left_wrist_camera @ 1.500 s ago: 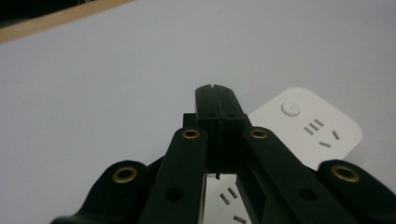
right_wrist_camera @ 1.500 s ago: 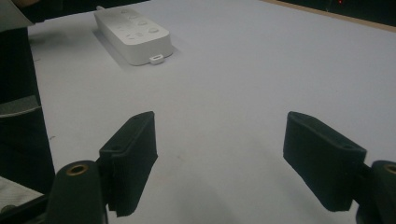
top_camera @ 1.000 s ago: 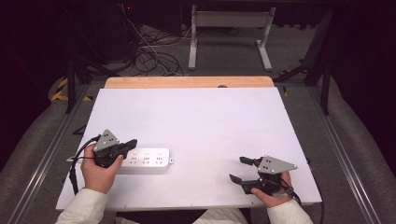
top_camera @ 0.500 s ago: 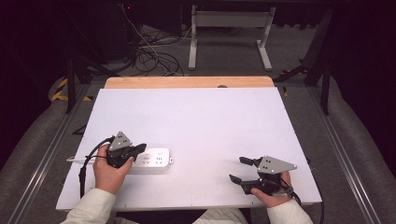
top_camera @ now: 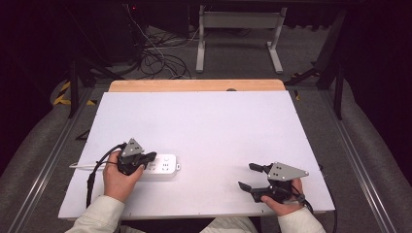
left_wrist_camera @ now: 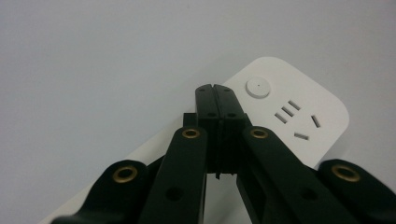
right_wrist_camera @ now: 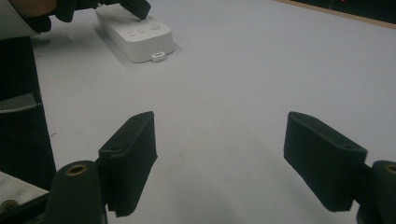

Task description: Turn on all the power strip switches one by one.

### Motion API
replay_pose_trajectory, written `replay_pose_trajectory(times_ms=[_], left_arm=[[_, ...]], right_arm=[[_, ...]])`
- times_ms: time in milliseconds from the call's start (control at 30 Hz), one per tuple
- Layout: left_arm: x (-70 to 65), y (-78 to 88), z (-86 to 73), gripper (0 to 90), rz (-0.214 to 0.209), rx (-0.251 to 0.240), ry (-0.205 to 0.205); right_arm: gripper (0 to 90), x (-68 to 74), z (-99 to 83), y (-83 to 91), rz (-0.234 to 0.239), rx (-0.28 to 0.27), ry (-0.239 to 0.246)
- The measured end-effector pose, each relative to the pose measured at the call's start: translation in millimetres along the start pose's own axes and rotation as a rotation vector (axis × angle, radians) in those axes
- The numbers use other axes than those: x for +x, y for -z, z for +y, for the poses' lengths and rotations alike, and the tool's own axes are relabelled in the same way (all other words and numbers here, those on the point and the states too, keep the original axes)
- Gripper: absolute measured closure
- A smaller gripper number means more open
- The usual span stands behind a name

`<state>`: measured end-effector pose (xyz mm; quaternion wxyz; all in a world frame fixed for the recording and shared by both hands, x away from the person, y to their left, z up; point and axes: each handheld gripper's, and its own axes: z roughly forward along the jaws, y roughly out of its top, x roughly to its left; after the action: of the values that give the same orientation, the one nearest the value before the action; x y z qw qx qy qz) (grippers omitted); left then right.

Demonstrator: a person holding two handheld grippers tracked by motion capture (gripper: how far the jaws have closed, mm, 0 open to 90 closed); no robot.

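Note:
A white power strip (top_camera: 163, 166) lies on the white table (top_camera: 204, 126) near its front left. My left gripper (top_camera: 149, 157) is shut, with nothing between its jaws, and its tips hang over the strip's top. In the left gripper view the closed tips (left_wrist_camera: 216, 93) sit just short of the strip's round button (left_wrist_camera: 258, 87) and socket slots. My right gripper (top_camera: 248, 176) rests open near the front right edge, its pads (right_wrist_camera: 133, 154) wide apart above bare table. The strip (right_wrist_camera: 137, 35) and the left gripper's tip (right_wrist_camera: 138, 9) show far off in the right gripper view.
A thin white cord (top_camera: 82, 165) runs left from the strip. A wooden strip (top_camera: 194, 85) borders the table's far edge. Beyond it are cables (top_camera: 155, 58) on the floor and a metal stand (top_camera: 238, 34). Grey padding flanks both sides.
My left gripper has moved right and down, from the strip's left end to above its top. The right gripper has stayed still.

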<state>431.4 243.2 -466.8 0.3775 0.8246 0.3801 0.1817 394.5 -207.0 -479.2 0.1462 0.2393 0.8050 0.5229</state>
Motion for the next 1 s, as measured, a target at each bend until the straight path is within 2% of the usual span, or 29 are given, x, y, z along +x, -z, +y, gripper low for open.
replay_pose_trajectory(times_ms=[300, 667, 767, 833, 1000], left_arm=[[1.9, 0.0, 0.5, 90.0, 0.012, 0.003, -0.014], [-0.9, -1.4, -0.6, 90.0, 0.012, 0.007, 0.001], [-3.0, -2.2, -1.0, 90.0, 0.025, 0.005, -0.007], [-4.9, -1.9, -0.7, 90.0, 0.046, 0.011, -0.032], [-5.6, -2.2, -1.1, 90.0, 0.048, 0.011, -0.024]], right_arm=[[26.0, 0.0, 0.1, 0.3, 0.0, -0.001, 0.001], [26.1, 0.4, 0.2, 0.4, -0.001, -0.001, 0.003], [26.1, 0.8, 0.3, 0.4, 0.0, -0.003, 0.002], [26.0, 1.0, 0.4, 0.4, 0.0, -0.002, 0.002], [26.0, 1.0, 0.3, 0.4, 0.001, -0.002, 0.002]])
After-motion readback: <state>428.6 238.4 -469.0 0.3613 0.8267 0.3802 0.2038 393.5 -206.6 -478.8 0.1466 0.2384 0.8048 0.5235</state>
